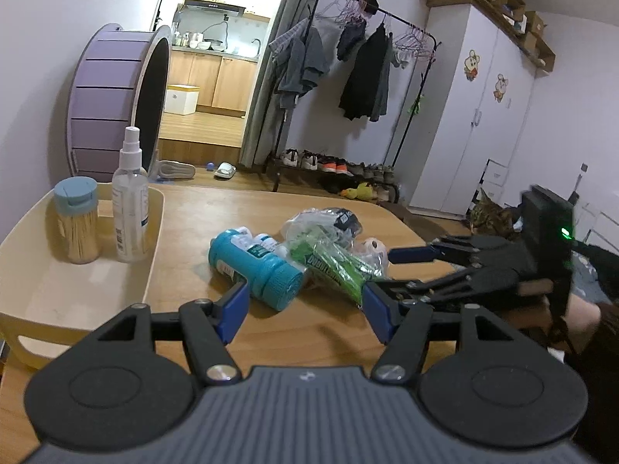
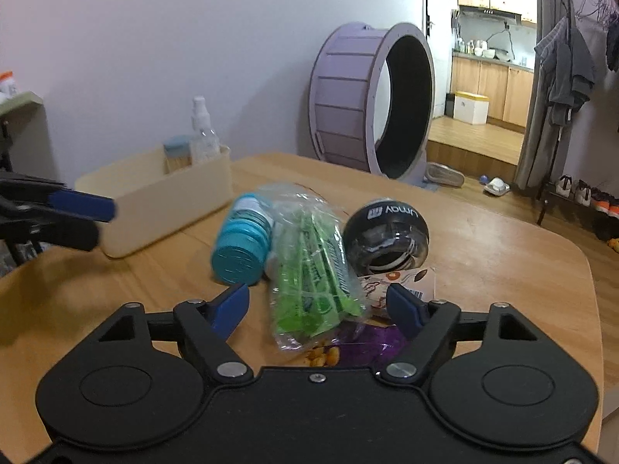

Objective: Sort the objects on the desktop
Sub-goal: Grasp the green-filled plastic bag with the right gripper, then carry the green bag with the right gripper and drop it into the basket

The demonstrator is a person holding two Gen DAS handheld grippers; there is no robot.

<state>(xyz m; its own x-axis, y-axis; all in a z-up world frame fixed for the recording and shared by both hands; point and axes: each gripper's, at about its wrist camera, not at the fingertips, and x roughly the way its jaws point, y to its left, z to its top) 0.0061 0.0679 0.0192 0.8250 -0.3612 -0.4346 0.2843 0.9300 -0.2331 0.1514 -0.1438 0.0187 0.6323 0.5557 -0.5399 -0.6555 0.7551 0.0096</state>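
A teal bottle [image 1: 255, 266] [image 2: 240, 247] lies on its side on the wooden table [image 1: 317, 332], beside a clear bag of green packets [image 1: 336, 266] [image 2: 313, 282]. A black ball [image 2: 387, 236] rests to the right of the bag, and a purple snack packet [image 2: 367, 344] lies partly under it. My right gripper [image 2: 317, 309] is open, its blue pads on either side of the bag's near end without pressing it. My left gripper [image 1: 305, 309] is open and empty, short of the bottle's cap end. Each gripper shows in the other's view: right gripper [image 1: 394, 270], left gripper [image 2: 77, 212].
A cream tray [image 1: 154, 232] [image 2: 162, 197] at the table's left holds a toothpick jar [image 1: 75, 228] and a spray bottle [image 1: 129, 208]. A cat [image 1: 491, 220] sits past the table's right edge. A purple wheel [image 2: 371, 100] stands on the floor behind.
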